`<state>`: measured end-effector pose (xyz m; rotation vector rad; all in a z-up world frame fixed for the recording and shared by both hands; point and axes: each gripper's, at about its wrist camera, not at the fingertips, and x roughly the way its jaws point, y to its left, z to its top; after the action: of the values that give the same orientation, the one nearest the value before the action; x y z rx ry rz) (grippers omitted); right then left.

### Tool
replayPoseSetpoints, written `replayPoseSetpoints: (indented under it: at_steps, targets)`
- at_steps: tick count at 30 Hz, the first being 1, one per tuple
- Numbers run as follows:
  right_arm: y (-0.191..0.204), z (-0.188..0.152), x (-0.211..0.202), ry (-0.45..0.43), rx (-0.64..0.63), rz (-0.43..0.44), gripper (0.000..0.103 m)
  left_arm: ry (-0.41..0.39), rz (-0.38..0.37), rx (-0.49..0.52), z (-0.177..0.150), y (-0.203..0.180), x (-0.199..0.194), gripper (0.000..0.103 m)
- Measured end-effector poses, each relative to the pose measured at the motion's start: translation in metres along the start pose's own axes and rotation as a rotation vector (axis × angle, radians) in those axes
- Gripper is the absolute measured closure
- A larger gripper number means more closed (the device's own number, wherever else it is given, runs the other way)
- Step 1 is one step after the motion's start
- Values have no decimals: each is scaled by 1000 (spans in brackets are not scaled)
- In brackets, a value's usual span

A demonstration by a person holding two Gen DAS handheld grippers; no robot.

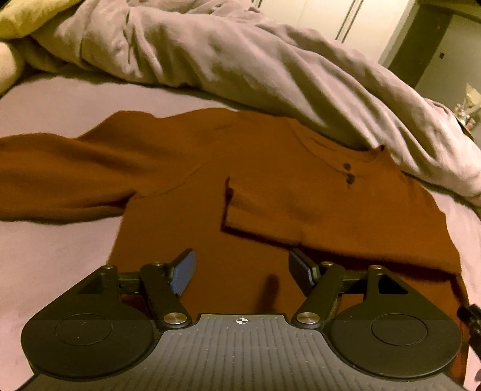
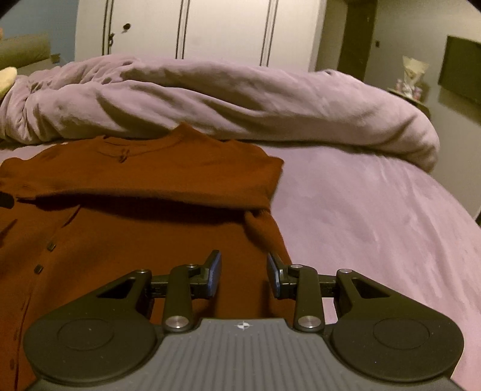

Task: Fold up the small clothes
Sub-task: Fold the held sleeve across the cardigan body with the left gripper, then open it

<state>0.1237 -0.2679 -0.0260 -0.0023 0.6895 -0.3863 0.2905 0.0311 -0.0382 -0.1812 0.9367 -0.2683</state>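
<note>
1. Shirt lies flat on the bed, under both tools — one sleeve folded across.
2. Left gripper and right gripper: jaws apart, empty.
3. Risk — a shallow pinch drags the folded sleeve loose.

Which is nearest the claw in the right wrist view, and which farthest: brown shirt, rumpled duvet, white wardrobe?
From the right claw:
1. Brown shirt, directly below, spreading left.
2. Rumpled duvet, across the bed behind the shirt.
3. White wardrobe, against the back wall.
</note>
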Motion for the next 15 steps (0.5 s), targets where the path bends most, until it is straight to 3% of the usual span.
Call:
replayPoseSetpoints:
  at_steps: [3,6,10,12,13,15]
  targets:
    - [4,7,12,7,-4,6,72,11,-1,-44,10,2,16,30]
    - [8,10,21,9,-23,6,72,4,15,-41,21,1,26,37]
    - [10,7,34,38,-46,3,72,26,39,-14,34,-5,40,75]
    - [10,4,37,39,-53,-1,72,28,32,-10,37,-6,43,83]
    - [11,3,37,33,-61,-2,72,26,28,-1,38,-7,44,93]
    - [13,3,37,29,-72,-4,72,15,23,22,38,-10,43,95]
